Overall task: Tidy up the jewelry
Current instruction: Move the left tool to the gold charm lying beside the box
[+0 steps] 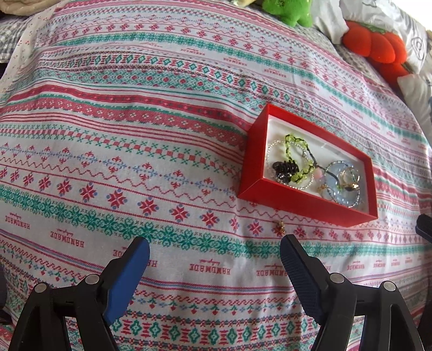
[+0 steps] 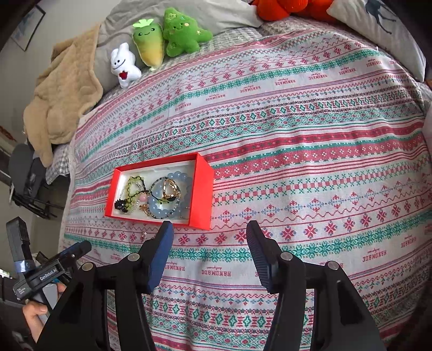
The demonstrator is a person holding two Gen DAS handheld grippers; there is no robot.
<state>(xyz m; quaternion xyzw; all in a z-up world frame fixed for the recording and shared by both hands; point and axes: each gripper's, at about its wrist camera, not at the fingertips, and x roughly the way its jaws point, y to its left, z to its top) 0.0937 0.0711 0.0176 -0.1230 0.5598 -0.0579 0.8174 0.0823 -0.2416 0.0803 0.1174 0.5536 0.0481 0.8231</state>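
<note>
A red jewelry box (image 1: 270,197) (image 2: 202,194) with a white lining lies on the patterned bedspread. Inside are a green beaded bracelet (image 1: 293,151) (image 2: 132,186), a pale blue bead bracelet (image 1: 336,186) (image 2: 162,209), gold rings (image 1: 349,176) (image 2: 170,189) and a black clip (image 1: 284,168) (image 2: 121,205). A small gold piece (image 1: 280,226) (image 2: 143,235) lies on the cloth just in front of the box. My left gripper (image 1: 214,249) is open above the cloth, nothing between its fingers, the small piece just beyond its right fingertip. My right gripper (image 2: 210,232) is open and empty, in front of the box's near right corner.
Plush toys (image 2: 162,40) and a tan blanket (image 2: 64,102) sit at the head of the bed. A red plush (image 1: 378,46) and white pillows (image 1: 388,16) lie at the far right in the left wrist view. A hand (image 2: 35,313) holds the other gripper's handle at lower left in the right wrist view.
</note>
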